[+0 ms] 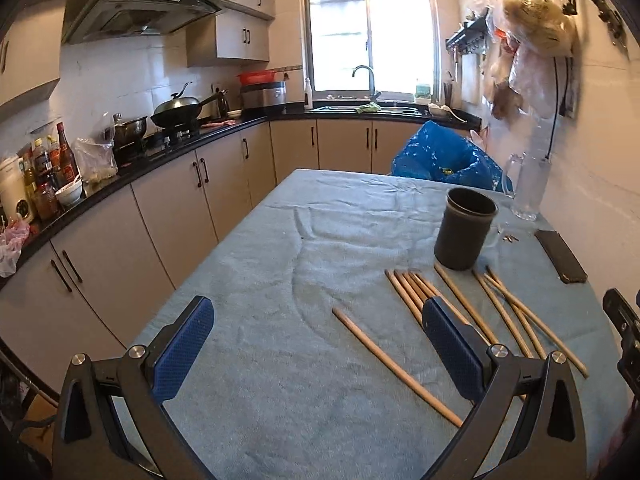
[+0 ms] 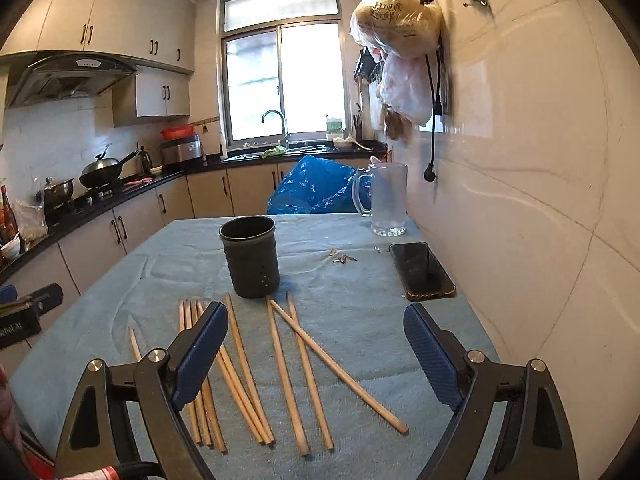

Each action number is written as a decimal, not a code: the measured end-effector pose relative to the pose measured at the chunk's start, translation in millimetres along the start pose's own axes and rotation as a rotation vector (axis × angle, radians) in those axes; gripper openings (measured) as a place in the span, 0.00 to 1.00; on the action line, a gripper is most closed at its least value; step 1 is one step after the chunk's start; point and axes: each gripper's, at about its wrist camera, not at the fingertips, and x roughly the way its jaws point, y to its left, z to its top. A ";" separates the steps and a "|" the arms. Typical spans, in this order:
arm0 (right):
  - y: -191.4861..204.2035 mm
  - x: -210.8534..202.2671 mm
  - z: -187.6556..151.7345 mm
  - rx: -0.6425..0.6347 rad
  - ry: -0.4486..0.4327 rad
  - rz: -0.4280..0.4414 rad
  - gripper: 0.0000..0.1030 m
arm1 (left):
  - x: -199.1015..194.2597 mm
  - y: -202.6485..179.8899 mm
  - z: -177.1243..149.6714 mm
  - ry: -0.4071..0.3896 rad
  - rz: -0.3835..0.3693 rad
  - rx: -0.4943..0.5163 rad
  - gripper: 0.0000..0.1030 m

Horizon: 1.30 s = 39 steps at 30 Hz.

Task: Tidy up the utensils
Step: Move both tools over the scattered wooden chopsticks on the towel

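Several wooden chopsticks lie loose on the light blue towel-covered table, in front of an upright dark grey utensil cup. In the left wrist view the cup stands at the right, with chopsticks fanned below it and a single chopstick lying apart to the left. My left gripper is open above the towel, nothing between its blue pads. My right gripper is open over the chopsticks, holding nothing.
A black phone lies by the right wall, with a glass mug behind it and small metal bits nearby. A blue plastic bag sits past the table's far edge. Kitchen counters run along the left.
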 end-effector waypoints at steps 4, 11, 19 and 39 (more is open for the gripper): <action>-1.1 -0.7 -7.3 0.011 0.017 0.000 0.90 | -5.9 -1.4 -5.7 -0.001 -0.026 -0.008 1.00; 4.0 -0.4 -21.6 -0.014 0.035 -0.009 0.90 | -12.8 -9.9 -14.8 0.004 -0.058 0.007 1.00; 7.3 -8.7 -24.3 -0.023 0.015 -0.019 0.90 | -21.3 -9.4 -19.5 0.004 -0.079 0.003 1.00; 7.1 -25.0 -31.5 -0.026 -0.017 -0.013 0.90 | -35.7 -11.5 -26.5 0.019 -0.083 -0.009 1.00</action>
